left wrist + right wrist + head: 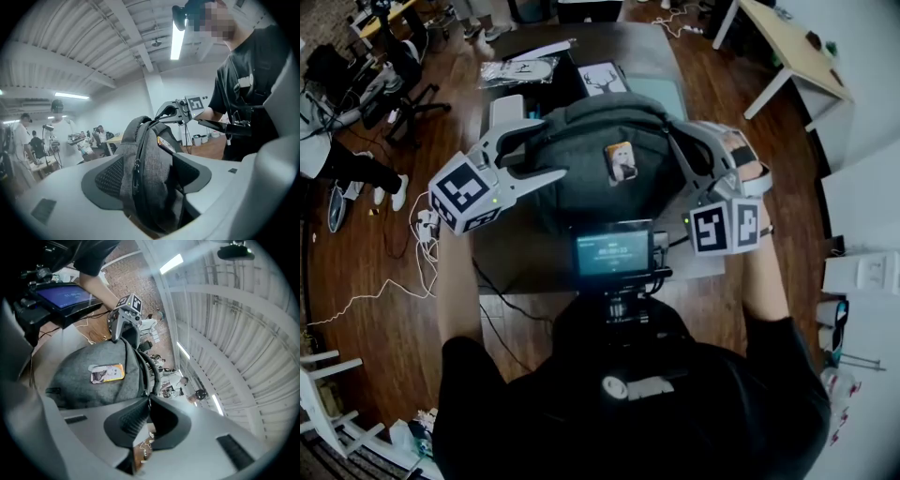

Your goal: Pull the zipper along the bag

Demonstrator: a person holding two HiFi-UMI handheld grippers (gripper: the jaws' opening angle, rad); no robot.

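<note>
A grey backpack (591, 150) with a small picture tag (621, 161) stands on the dark table (516, 248). My left gripper (551, 148) is at the bag's left end, open. In the left gripper view its jaws (149, 176) stand wide around a fold of the bag (152, 154), where a zip line and its metal slider (136, 164) show. My right gripper (675, 133) is at the bag's right end. In the right gripper view its tips (149, 400) are pinched together on the zip seam of the bag (93, 380); the pull itself is hidden between the pads.
Flat white packets (520, 70) and a card with a deer picture (602, 80) lie at the table's far side. A small lit screen (612, 251) hangs in front of the person's chest. Cables (422, 234) trail on the wood floor at left. A pale table (792, 42) stands back right.
</note>
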